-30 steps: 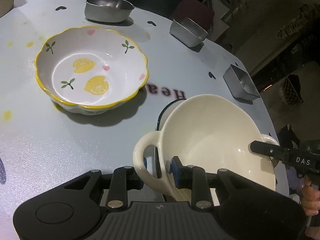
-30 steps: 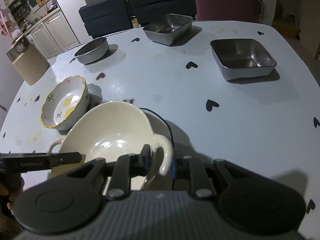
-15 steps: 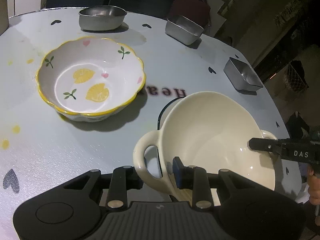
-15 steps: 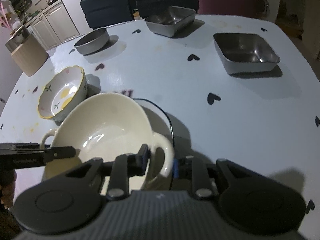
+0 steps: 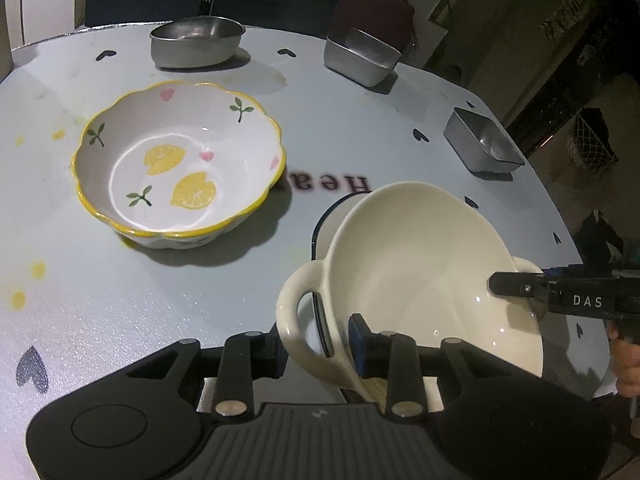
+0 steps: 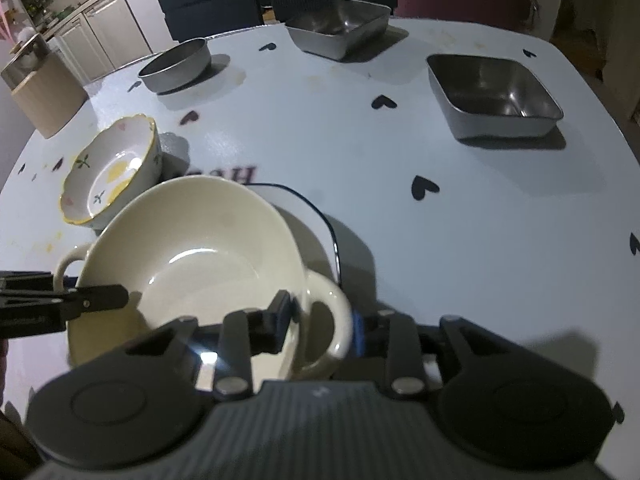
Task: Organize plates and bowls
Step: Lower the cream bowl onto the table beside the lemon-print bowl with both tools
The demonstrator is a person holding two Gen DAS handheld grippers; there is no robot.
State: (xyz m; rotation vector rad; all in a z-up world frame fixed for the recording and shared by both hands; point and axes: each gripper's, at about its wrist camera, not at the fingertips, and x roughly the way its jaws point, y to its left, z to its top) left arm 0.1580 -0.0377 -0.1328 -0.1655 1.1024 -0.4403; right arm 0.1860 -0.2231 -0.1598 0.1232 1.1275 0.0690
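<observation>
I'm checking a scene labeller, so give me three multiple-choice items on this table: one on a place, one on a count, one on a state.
1. Where does the cream bowl stand?
A. on the dark-rimmed plate
B. on a chair seat
C. on the floor

2. How many metal containers are on the table?
A. one
B. three
C. five

3. How is the lemon bowl?
A. upside down
B. full of food
C. upright and empty

Key:
1 A, the plate's dark rim shows from under the bowl.
2 B, there is a round pan and two square trays.
3 C, its painted inside is bare.
</observation>
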